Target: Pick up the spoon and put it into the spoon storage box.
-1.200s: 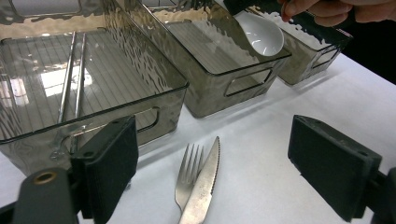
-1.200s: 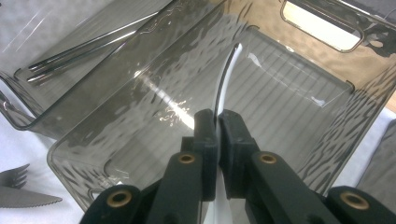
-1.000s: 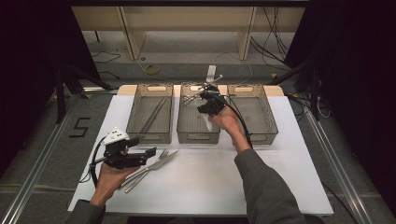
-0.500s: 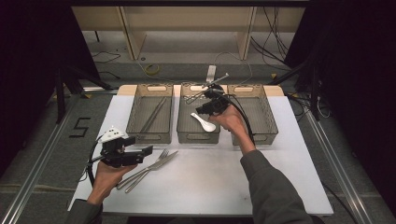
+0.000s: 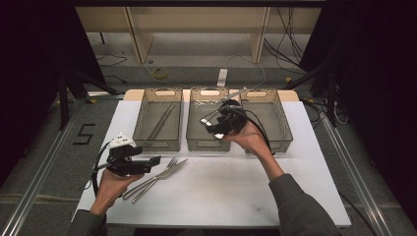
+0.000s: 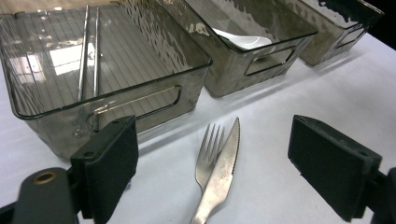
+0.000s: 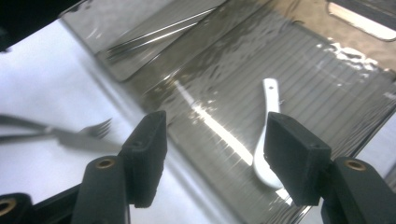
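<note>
The spoon (image 7: 268, 135) is lying loose on the floor of the middle bin (image 5: 195, 129). Your right hand-held gripper (image 5: 212, 129) is hovering above it, jaws just opening and holding nothing. Your left hand-held gripper (image 5: 156, 160) is waiting spread wide over the fork (image 6: 208, 154) and knife (image 6: 220, 175) lying together on the tabletop (image 5: 216, 196), beside the left bin (image 5: 142, 123) holding chopsticks (image 6: 88, 51).

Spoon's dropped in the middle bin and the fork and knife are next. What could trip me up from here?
1. The knife lies across the fork, touching it; the open left gripper may pinch both or drag one along.
2. Both lie flat on the white table, so the jaws may slip off them.
3. The right gripper, jaws just opened and empty, hangs over the middle bin holding the white spoon; coming back low could clip its rim.
</note>
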A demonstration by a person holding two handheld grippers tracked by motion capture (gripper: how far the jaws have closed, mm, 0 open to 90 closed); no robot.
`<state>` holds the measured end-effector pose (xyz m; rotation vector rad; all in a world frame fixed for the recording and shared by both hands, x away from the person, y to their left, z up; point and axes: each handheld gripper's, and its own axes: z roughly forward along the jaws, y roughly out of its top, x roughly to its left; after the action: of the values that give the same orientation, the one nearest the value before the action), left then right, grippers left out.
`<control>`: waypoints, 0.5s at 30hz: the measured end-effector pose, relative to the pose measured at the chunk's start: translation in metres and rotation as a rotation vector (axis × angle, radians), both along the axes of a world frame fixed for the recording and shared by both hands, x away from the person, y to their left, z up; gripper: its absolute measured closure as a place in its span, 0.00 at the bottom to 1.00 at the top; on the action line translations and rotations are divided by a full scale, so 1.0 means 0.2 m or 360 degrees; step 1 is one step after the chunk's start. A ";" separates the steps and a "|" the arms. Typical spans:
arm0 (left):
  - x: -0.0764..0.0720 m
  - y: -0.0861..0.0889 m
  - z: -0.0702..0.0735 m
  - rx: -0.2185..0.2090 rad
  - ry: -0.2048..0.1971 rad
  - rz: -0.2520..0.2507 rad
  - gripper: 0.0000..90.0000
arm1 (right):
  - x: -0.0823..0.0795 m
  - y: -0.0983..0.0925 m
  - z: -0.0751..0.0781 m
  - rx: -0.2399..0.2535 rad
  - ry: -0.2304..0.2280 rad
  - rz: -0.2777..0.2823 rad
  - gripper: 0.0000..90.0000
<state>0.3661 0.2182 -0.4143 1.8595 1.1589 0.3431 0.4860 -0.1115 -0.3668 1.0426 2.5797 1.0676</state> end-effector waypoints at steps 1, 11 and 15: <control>0.00 0.00 0.00 0.0005 0.0012 0.0000 0.17 | -0.02 -0.01 -0.01 0.0010 0.0004 0.0009 0.44; 0.00 -0.02 -0.01 0.0086 0.0049 -0.0039 0.18 | -0.18 -0.09 -0.05 0.0063 -0.0018 0.0041 0.40; 0.00 -0.02 -0.01 0.0099 0.0054 -0.0047 0.18 | -0.26 -0.11 -0.06 0.0089 -0.0041 0.0070 0.38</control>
<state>0.3664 0.2145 -0.4158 1.9413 1.1542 0.3356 0.4347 -0.1341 -0.3791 0.9818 2.5780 1.1626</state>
